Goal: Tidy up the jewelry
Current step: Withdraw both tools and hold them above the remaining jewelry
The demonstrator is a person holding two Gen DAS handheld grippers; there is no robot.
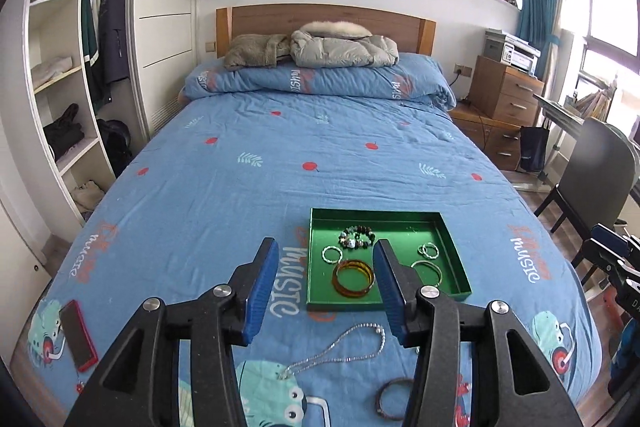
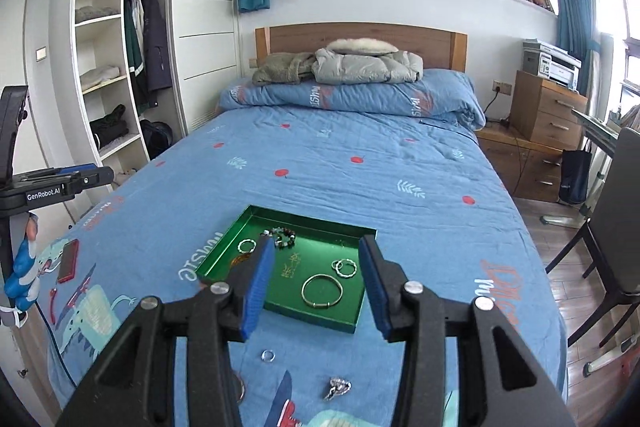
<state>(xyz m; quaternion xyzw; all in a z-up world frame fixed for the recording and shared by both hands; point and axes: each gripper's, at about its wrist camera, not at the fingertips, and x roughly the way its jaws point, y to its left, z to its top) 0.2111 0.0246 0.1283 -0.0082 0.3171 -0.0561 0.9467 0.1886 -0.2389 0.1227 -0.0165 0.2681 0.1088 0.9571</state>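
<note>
tray (image 1: 448, 239) set on bed (image 1: 280, 155) near foot edge | bangles (image 1: 354, 277) held in tray | necklace (image 1: 340, 351) laid between tray and foot edge | phone (image 1: 78, 335) at left edge

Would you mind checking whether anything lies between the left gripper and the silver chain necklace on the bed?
Nothing visible does: the left gripper hangs open above the silver chain necklace, with only bare bedspread around it.

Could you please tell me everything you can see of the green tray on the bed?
The green tray is a shallow, square, glossy piece, metal by its look, with low upright walls. It lies flat on the blue bedspread near the foot of the bed. Inside lie an amber bangle, a beaded bracelet and several silver rings and bangles. Gold markings show on its floor. Neither gripper touches it.
</note>
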